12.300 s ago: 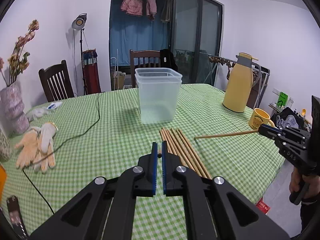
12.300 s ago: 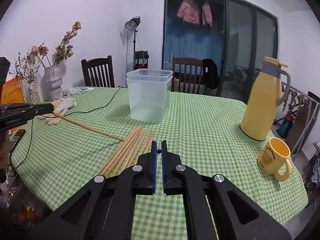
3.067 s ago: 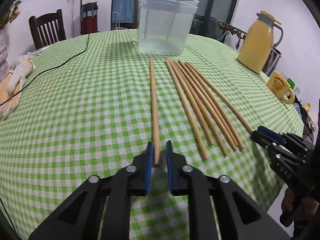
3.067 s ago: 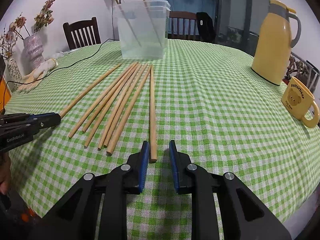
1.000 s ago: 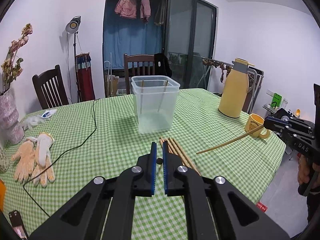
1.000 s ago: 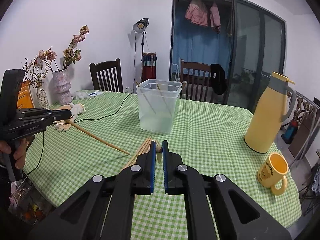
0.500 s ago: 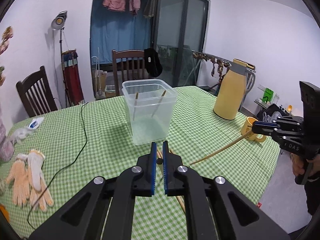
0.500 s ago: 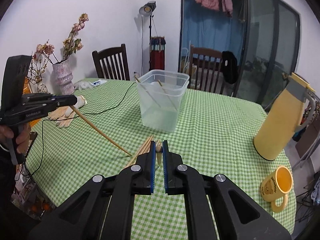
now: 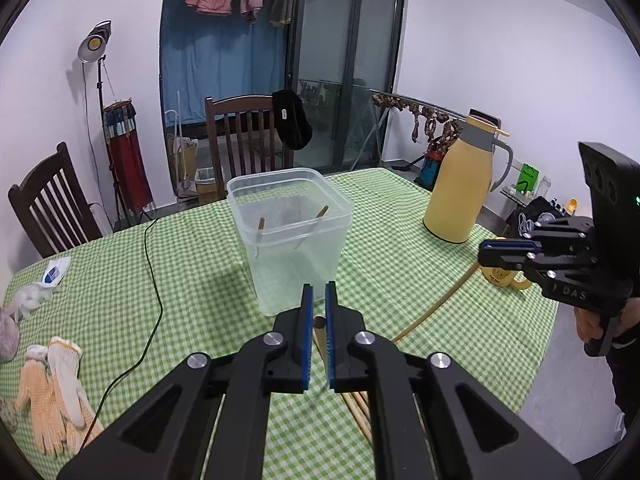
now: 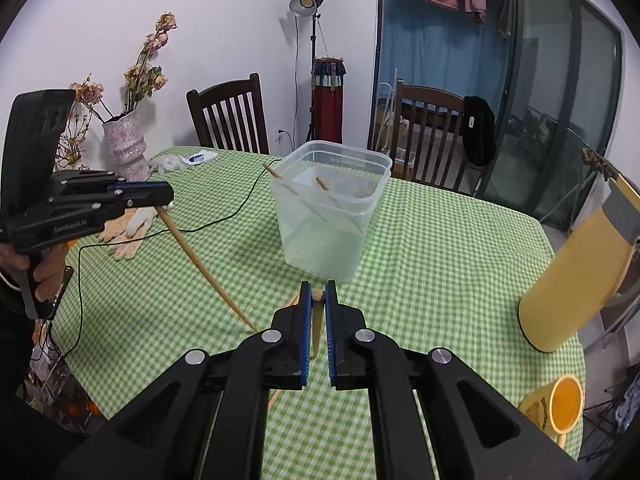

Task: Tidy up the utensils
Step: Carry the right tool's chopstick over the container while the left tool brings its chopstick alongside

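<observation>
On the green checked tablecloth point(image 9: 192, 280) a clear plastic tub point(image 9: 292, 236) is seen, with two chopsticks point(image 10: 320, 184) leaned inside it, their upper ends resting at the rim. The left gripper point(image 9: 318, 328) is pressed together on one long wooden chopstick point(image 10: 204, 268); from the right wrist view this stick is seen slanting down from the blue pads point(image 10: 152, 191) toward the table, its far tip low beside the right gripper's fingers. From the left wrist view only the butt of that stick is made out, as a small dark round end between the pads, so its long axis runs roughly along the line of sight.

The right gripper point(image 10: 318, 320) is likewise pinched on a second chopstick point(image 9: 436, 308). In the left wrist view it is shown nearly full length, slanting down and away from the gripper point(image 9: 508, 250), tip lowered toward the table in front of the tub. In the right wrist view only its pale butt and a short stretch below are visible between the pads.

More chopsticks point(image 9: 356, 404) lie on the cloth under the left gripper, largely hidden. Work gloves point(image 9: 52, 388), a black cable point(image 9: 154, 276), a yellow flask point(image 9: 460, 196) and a yellow mug point(image 10: 560, 404) are also on the table. A hand point(image 10: 44, 272) is seen on the left gripper's handle.
</observation>
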Available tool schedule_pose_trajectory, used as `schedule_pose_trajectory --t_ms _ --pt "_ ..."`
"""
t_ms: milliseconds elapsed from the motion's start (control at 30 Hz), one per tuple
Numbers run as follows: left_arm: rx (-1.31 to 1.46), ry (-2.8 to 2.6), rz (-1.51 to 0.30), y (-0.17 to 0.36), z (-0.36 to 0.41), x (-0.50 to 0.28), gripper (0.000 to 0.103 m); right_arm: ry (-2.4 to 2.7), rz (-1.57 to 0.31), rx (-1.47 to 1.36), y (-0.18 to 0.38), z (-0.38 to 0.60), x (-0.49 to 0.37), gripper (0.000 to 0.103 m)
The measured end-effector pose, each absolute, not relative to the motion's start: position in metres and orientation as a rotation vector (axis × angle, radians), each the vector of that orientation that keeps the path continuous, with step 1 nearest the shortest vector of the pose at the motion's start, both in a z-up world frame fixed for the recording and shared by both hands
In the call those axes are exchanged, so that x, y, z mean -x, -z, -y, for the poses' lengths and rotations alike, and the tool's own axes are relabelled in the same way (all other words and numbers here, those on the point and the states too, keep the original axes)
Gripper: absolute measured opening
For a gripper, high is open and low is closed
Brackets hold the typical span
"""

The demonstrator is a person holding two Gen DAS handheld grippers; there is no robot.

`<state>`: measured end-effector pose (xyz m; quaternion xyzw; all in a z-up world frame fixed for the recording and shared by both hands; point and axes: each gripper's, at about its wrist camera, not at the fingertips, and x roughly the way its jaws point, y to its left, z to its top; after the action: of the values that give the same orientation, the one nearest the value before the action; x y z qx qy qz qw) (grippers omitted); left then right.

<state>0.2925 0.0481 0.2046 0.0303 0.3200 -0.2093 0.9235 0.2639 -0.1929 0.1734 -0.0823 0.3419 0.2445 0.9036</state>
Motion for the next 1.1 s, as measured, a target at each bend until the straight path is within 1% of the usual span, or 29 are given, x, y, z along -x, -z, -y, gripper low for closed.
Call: schedule_pose_trajectory --t_ms 200,233,333,500,600,633,700,733,767,833,867,933,1000,1033,1100 --pt "-0.026 0.472 -0.651 -0.213 -0.055 -0.299 0.002 -0.516 -0.683 0.165 -0.183 0.191 -0.27 0.007" --pt "-0.014 0.483 -0.645 -0.218 -0.057 -0.301 0.0 -0.519 -0.673 0.164 -0.186 0.192 -0.27 0.007" --pt "0.0 0.509 -0.593 -0.247 -0.062 -0.302 0.0 -0.51 -0.61 0.17 -0.211 0.196 -0.272 0.007" --pt "-0.023 0.503 -0.447 -0.314 -0.065 -0.301 0.0 -0.485 -0.472 0.175 -0.267 0.205 -0.276 0.007" --pt "-0.031 0.512 -0.404 -0.321 -0.068 -0.299 0.0 -0.488 -0.393 0.168 -0.292 0.208 -0.274 0.007" --pt "-0.037 0.505 -0.416 -0.313 -0.068 -0.299 0.0 -0.491 -0.383 0.162 -0.294 0.209 -0.273 0.007" --pt "-0.069 0.466 -0.493 -0.277 -0.065 -0.299 0.01 -0.495 -0.375 0.151 -0.286 0.213 -0.271 0.007" --pt "-0.076 0.45 -0.537 -0.256 -0.064 -0.296 0.021 -0.492 -0.378 0.152 -0.281 0.214 -0.27 0.007" --pt "-0.078 0.445 -0.577 -0.234 -0.065 -0.293 0.029 -0.488 -0.382 0.155 -0.274 0.215 -0.27 0.007" --pt "-0.071 0.46 -0.66 -0.186 -0.068 -0.28 0.031 -0.483 -0.407 0.147 -0.256 0.222 -0.269 0.007" --pt "-0.052 0.47 -0.715 -0.158 -0.071 -0.271 0.037 -0.481 -0.413 0.138 -0.25 0.227 -0.269 0.007" --pt "-0.022 0.46 -0.805 -0.12 -0.075 -0.26 0.047 -0.462 -0.43 0.122 -0.238 0.237 -0.267 0.007" --pt "-0.018 0.452 -0.9 -0.08 -0.083 -0.242 0.047 -0.451 -0.437 0.111 -0.229 0.246 -0.263 0.007" --pt "-0.024 0.437 -0.938 -0.061 -0.089 -0.229 0.049 -0.446 -0.44 0.108 -0.227 0.249 -0.26 0.007" --pt "-0.09 0.391 -0.984 -0.033 -0.1 -0.205 0.05 -0.443 -0.448 0.104 -0.219 0.255 -0.254 0.007"
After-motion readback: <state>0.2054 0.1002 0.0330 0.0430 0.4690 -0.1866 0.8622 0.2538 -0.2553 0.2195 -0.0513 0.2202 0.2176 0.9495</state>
